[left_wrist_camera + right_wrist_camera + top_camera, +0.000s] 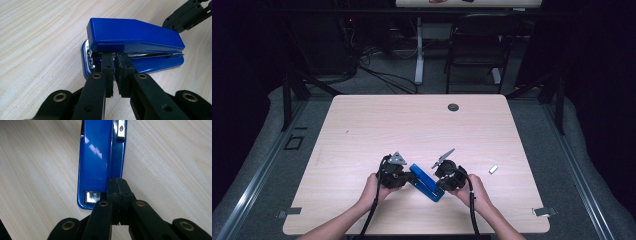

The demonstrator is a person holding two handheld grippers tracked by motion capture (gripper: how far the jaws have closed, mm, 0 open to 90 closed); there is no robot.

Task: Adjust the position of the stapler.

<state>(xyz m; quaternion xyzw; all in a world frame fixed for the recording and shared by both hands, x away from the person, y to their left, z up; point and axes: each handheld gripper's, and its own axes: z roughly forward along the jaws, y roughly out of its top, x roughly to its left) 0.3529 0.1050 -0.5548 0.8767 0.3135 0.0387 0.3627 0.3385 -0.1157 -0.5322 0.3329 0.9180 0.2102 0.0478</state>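
Blue stapler [426,182] lying flat on table [362,125], near the front edge, slanted, one end toward each hand. Left gripper [408,178] at stapler's upper-left end; in the left gripper view, jaws drawn almost together with a thin gap, tips [117,58] poked in at the slot between blue top and base, against the metal strip; hard to say whether anything is pinched. Right gripper [440,186] at stapler's lower-right end; in the right gripper view, jaws clenched fully, pads [119,187] pressed face to face, tips resting over the base edge beside the metal anvil plate [91,196], nothing between them. Small white block [493,169] right of stapler, well apart. Dark grommet [453,107] far beyond stapler, near table's back edge.
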